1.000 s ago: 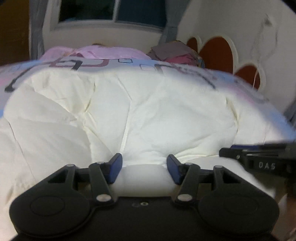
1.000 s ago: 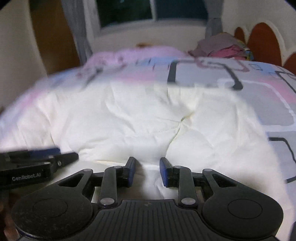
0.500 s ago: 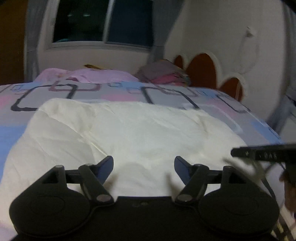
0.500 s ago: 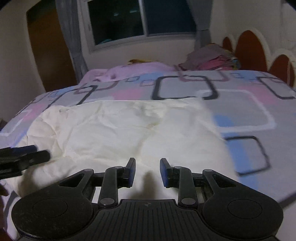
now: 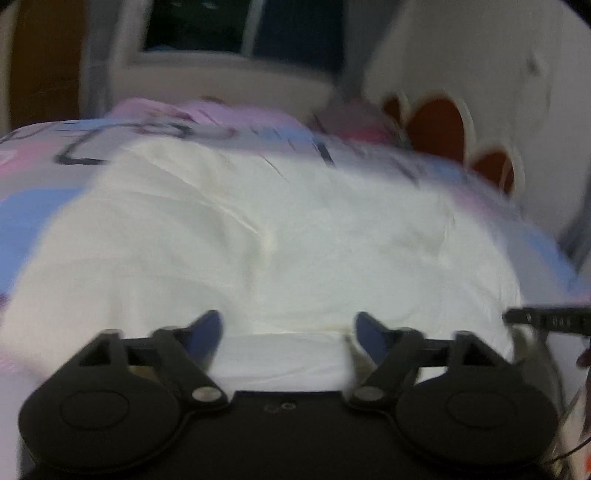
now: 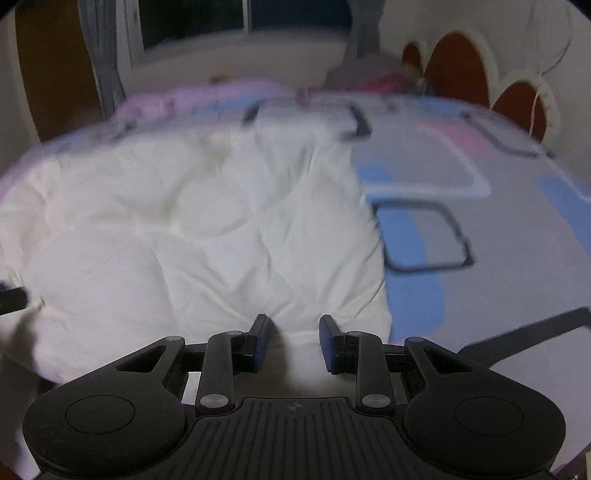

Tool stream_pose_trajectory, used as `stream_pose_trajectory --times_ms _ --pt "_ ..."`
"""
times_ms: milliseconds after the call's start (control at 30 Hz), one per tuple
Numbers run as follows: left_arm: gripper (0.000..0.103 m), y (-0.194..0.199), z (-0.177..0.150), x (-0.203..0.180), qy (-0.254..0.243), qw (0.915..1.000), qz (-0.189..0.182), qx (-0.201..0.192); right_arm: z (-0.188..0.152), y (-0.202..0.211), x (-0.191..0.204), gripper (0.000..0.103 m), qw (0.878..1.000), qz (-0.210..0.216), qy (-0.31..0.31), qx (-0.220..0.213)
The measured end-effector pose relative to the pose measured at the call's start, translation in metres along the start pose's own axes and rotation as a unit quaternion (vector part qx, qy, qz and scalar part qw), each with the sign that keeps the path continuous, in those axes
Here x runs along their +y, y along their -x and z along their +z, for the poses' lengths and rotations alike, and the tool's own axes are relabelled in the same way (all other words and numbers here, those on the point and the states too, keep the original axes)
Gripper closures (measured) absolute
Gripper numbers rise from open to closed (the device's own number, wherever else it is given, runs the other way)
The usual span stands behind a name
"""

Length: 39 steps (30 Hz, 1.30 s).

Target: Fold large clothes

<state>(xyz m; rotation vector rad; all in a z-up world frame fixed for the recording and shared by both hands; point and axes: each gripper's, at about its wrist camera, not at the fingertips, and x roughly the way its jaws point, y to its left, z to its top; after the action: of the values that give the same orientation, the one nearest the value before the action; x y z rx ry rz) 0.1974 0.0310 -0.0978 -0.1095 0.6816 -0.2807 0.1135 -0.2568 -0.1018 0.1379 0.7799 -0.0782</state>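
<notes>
A large white quilted garment [image 5: 288,229] lies spread on the bed and fills the middle of both views. My left gripper [image 5: 288,328] hovers at its near edge. Its jaws are wide and still opening, and a fold of white fabric lies loose between them without touching the pads. My right gripper [image 6: 294,332] is over the garment [image 6: 192,236] at its near right corner. Those jaws are opening too, with fabric below the gap and nothing pinched. Each gripper shows at the edge of the other's view: the right gripper [image 5: 550,317] and the left gripper [image 6: 11,299].
The bed sheet [image 6: 480,229] has grey, blue and pink squares. Pink bedding [image 5: 207,110] and a pile of clothes [image 6: 380,79] lie at the far end. A scalloped headboard [image 6: 458,66] stands on the right, with a dark window [image 6: 243,18] and curtains behind.
Both grippers' jaws have spread apart and no longer pinch the white fabric. Both have drawn back from the garment, which now lies flatter on the bed.
</notes>
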Motion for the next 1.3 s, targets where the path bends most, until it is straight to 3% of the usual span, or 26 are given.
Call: stream_pose_trajectory --times_ms 33,67,133,200,267,333,433,567,600,633,733,800,867,933,967,1067,1133,1200,1267,1300 --pt "0.016 0.013 -0.003 0.011 0.017 0.9997 0.010 -0.012 0.001 0.008 0.000 0.032 1.000 0.006 -0.004 -0.015" --pt "0.017 0.025 -0.008 0.027 0.040 0.9988 0.021 -0.019 0.003 0.015 0.000 0.026 0.999 0.018 -0.008 -0.033" --pt "0.023 0.044 -0.020 0.055 0.096 0.9945 0.035 -0.023 0.009 0.025 0.005 0.028 0.997 0.050 -0.021 -0.051" --pt "0.024 0.053 -0.032 0.079 0.153 0.9870 0.046 -0.021 0.017 0.023 0.015 0.068 0.995 0.085 -0.033 -0.043" --pt "0.025 0.053 -0.039 0.099 0.208 0.9768 0.046 -0.018 0.021 0.017 0.031 0.082 0.992 0.111 -0.043 -0.030" --pt "0.026 0.047 -0.039 0.113 0.256 0.9661 0.021 -0.024 0.026 0.008 0.046 0.085 0.989 0.137 -0.056 -0.014" --pt "0.026 0.032 -0.033 0.122 0.279 0.9598 0.002 -0.030 0.032 -0.006 0.066 0.085 0.981 0.177 -0.083 0.015" --pt "0.027 0.006 -0.036 0.145 0.333 0.9425 -0.017 -0.018 0.037 -0.018 0.089 0.085 0.979 0.189 -0.067 0.032" --pt "0.033 0.001 -0.039 0.150 0.345 0.9379 -0.027 -0.017 0.036 -0.017 0.093 0.085 0.979 0.192 -0.066 0.034" --pt "0.048 -0.003 -0.040 0.152 0.352 0.9353 -0.037 -0.015 0.036 -0.017 0.097 0.085 0.978 0.193 -0.062 0.039" --pt "0.077 -0.004 -0.047 0.153 0.350 0.9339 -0.065 -0.030 0.032 -0.019 0.105 0.085 0.980 0.186 -0.047 0.045" --pt "0.084 0.007 -0.047 0.149 0.346 0.9342 -0.071 -0.051 0.029 -0.020 0.110 0.085 0.985 0.166 -0.028 0.039" --pt "0.084 0.020 -0.047 0.139 0.322 0.9422 -0.066 -0.065 0.027 -0.022 0.113 0.085 0.985 0.167 -0.025 0.042" --pt "0.081 0.019 -0.051 0.134 0.299 0.9516 -0.049 -0.055 0.022 -0.035 0.116 0.085 0.987 0.149 -0.013 0.062" --pt "0.077 0.016 -0.052 0.135 0.304 0.9503 -0.046 -0.049 0.019 -0.044 0.117 0.085 0.987 0.141 -0.011 0.074" --pt "0.055 0.012 -0.054 0.143 0.324 0.9447 -0.035 -0.033 0.020 -0.040 0.117 0.085 0.987 0.139 -0.026 0.072" --pt "0.018 0.016 -0.051 0.146 0.324 0.9452 -0.018 -0.039 0.024 -0.025 0.118 0.085 0.987 0.151 -0.026 0.043" --pt "0.024 0.017 -0.050 0.152 0.333 0.9412 -0.017 -0.056 0.026 -0.020 0.122 0.085 0.988 0.150 -0.016 0.032" --pt "0.045 0.012 -0.049 0.161 0.351 0.9342 -0.034 -0.051 0.025 -0.025 0.128 0.085 0.988 0.150 -0.015 0.034" --pt "0.061 0.008 -0.048 0.163 0.355 0.9323 -0.048 -0.046 0.024 -0.030 0.131 0.085 0.988 0.147 -0.013 0.038"
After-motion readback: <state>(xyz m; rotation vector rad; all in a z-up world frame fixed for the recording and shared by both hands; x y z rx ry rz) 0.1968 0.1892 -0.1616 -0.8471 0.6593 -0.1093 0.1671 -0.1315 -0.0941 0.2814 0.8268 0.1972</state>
